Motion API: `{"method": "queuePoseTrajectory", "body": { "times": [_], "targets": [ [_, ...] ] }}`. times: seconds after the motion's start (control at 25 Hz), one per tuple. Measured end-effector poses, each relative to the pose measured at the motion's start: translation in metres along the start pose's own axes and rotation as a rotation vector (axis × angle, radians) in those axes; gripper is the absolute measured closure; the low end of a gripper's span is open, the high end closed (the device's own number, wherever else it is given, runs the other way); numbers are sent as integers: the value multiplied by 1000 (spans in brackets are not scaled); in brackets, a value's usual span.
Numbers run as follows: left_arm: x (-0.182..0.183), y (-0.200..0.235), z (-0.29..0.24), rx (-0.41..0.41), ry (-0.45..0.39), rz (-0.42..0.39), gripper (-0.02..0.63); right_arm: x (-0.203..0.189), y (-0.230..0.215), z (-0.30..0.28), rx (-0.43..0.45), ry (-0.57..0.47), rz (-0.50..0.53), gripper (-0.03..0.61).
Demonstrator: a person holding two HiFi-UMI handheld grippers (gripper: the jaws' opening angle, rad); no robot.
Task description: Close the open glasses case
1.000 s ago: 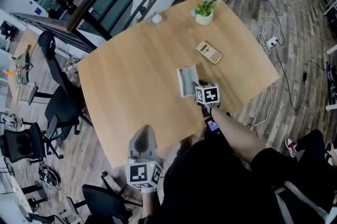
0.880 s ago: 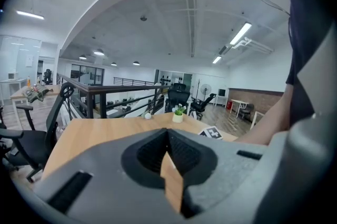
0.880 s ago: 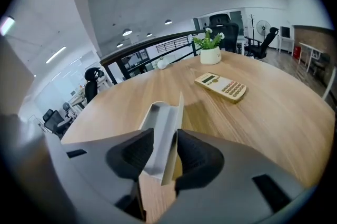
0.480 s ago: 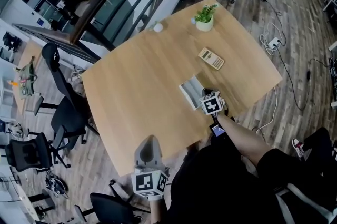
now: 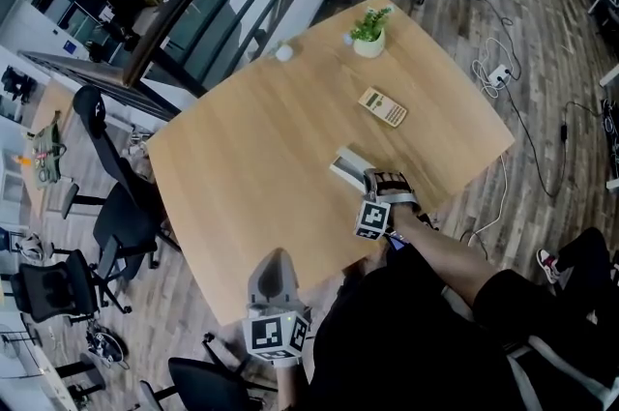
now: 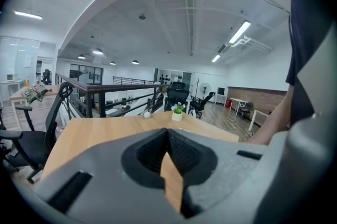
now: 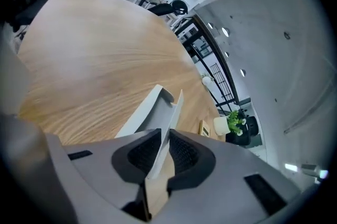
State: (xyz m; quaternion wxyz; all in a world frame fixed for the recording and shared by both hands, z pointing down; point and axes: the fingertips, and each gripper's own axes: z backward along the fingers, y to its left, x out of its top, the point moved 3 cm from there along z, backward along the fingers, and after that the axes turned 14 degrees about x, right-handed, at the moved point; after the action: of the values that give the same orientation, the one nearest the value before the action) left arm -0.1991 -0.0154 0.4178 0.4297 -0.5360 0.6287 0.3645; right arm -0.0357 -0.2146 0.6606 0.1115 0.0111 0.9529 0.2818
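The white glasses case (image 5: 346,168) lies on the wooden table (image 5: 242,158) near its right front edge, partly open. In the right gripper view the lid (image 7: 172,112) stands at a narrow angle over the base (image 7: 142,115). My right gripper (image 5: 384,184) is at the case's near end, rolled onto its side. Its jaws are opening, and the lid's thin edge still sits pinched between the pads (image 7: 164,152). My left gripper (image 5: 274,256) hangs over the table's front edge, far from the case. It is shut with nothing in it (image 6: 168,150).
A beige calculator (image 5: 383,106) lies beyond the case. A small potted plant (image 5: 369,30) and a white ball (image 5: 283,53) sit at the table's far edge. Office chairs (image 5: 116,206) stand to the left, cables (image 5: 498,75) on the floor to the right.
My right gripper has rolled over, so its marker cube now faces the near left, and it has shifted slightly along the case. The case's lid has come down from wide open. The left gripper has stayed put.
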Motion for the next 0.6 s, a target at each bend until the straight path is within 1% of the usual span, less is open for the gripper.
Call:
{"method": "queuePoseTrajectory", "body": {
  "times": [0.08,0.16,0.24,0.28,0.32,0.36,0.4,0.44,0.48,0.52,0.56,0.6],
  "targets": [
    [-2,-1,1,-4,5,1,615,0,5,0,25,-6,-2,515],
    [-4,-4,0,-11,12,1,615,2,9,-1,73,-9,5,494],
    [-7,-7,-1,-18,21,-1,615,7,18,-1,148,-26,7,461],
    [-8,-8,0,-22,25,-1,615,9,24,-1,191,-44,-9,452],
    [-8,-9,0,-26,28,-1,615,11,29,-1,243,-68,-46,441],
    [-8,-11,1,-30,28,-1,615,12,34,-3,303,-99,-114,428],
    [-7,-13,1,-34,26,-2,615,12,35,-6,367,-134,-218,454],
    [-6,-14,0,-37,23,-3,615,10,32,-10,428,-172,-358,463],
    [-5,-14,0,-38,20,-4,615,7,25,-14,488,-212,-524,528],
    [-4,-14,0,-38,19,-2,615,2,18,-17,553,-252,-696,561],
    [-5,-13,0,-37,21,2,615,-2,13,-18,618,-286,-840,565],
    [-6,-13,0,-36,25,7,615,-5,9,-17,671,-307,-926,565]
  ]
}}
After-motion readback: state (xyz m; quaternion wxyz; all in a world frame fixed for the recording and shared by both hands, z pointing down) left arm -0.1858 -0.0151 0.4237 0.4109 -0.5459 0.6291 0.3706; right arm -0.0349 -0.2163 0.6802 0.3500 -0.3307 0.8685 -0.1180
